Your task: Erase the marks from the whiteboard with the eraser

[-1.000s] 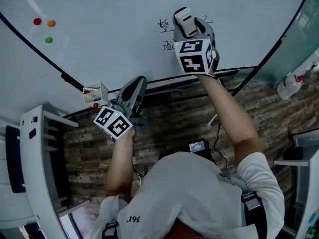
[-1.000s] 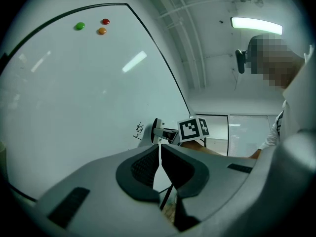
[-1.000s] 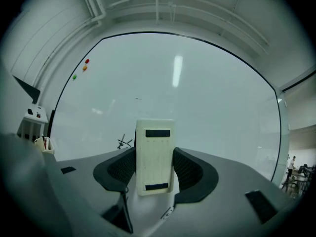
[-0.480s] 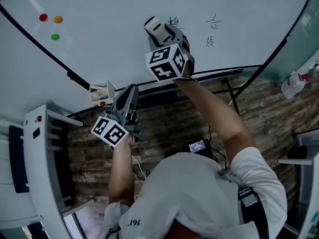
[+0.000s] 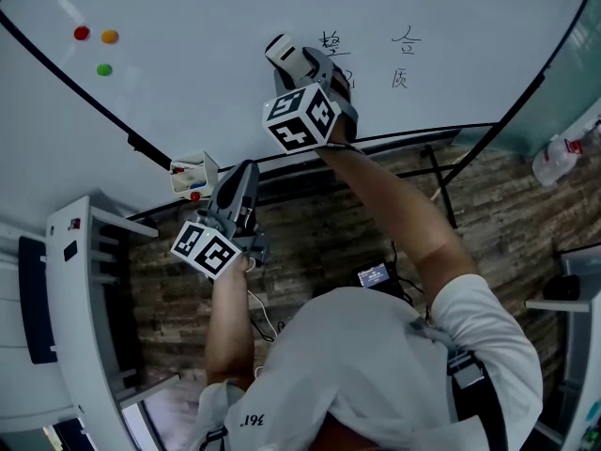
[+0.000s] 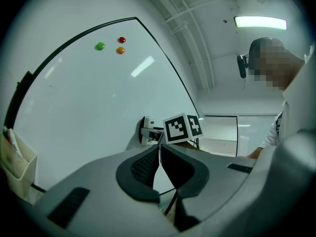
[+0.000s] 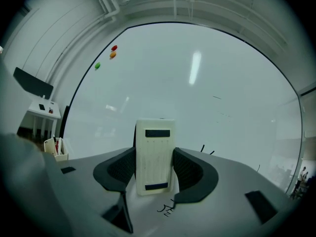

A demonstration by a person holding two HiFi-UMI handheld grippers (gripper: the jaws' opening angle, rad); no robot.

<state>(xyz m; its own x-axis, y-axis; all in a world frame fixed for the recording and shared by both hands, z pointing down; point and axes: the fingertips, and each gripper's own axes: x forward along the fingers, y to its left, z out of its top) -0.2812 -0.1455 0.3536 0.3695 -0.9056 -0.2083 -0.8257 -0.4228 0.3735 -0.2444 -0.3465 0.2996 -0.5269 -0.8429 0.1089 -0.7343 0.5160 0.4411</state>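
So, right gripper [image 5: 302,64] fingers pinching eraser [image 7: 154,154] flat against whiteboard [image 5: 207,17], just beside written marks [image 5: 331,43], face-on for wiping. Left gripper [image 6: 159,154] fingers pressed together, empty, parked low out of way.

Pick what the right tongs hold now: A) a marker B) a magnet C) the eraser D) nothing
C: in the right gripper view the right tongs are shut on the white eraser, in front of the whiteboard.
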